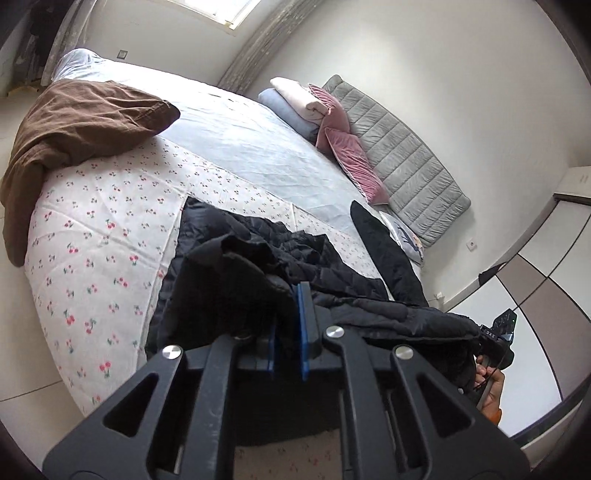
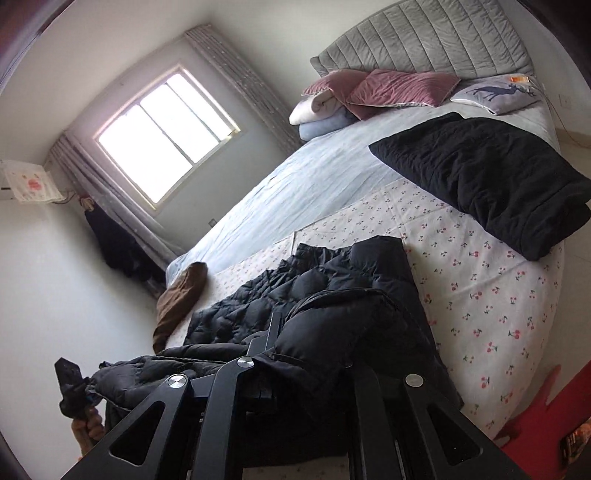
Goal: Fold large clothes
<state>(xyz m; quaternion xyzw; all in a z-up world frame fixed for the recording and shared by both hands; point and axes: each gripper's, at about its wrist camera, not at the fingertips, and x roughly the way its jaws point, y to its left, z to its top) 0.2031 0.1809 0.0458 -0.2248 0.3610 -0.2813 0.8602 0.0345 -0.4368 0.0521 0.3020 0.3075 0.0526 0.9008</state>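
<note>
A black quilted puffer jacket (image 1: 266, 258) lies bunched on the cherry-print sheet (image 1: 96, 236) at the foot of the bed. My left gripper (image 1: 290, 295) is shut on a fold of the jacket, blue pads pinching the fabric. In the right wrist view the jacket (image 2: 332, 295) drapes over my right gripper (image 2: 291, 328), whose fingertips are buried in the fabric and appear shut on it. The right gripper and hand show at the left view's right edge (image 1: 498, 332); the left gripper shows at the right view's lower left (image 2: 70, 384).
A folded black garment (image 2: 487, 177) lies near the pillows. A brown garment (image 1: 74, 125) hangs over the bed's far corner. Pink pillows (image 2: 391, 90), folded blankets (image 2: 321, 110) and a grey headboard (image 2: 424, 33) stand at the head. A wardrobe (image 1: 535, 295) is at right.
</note>
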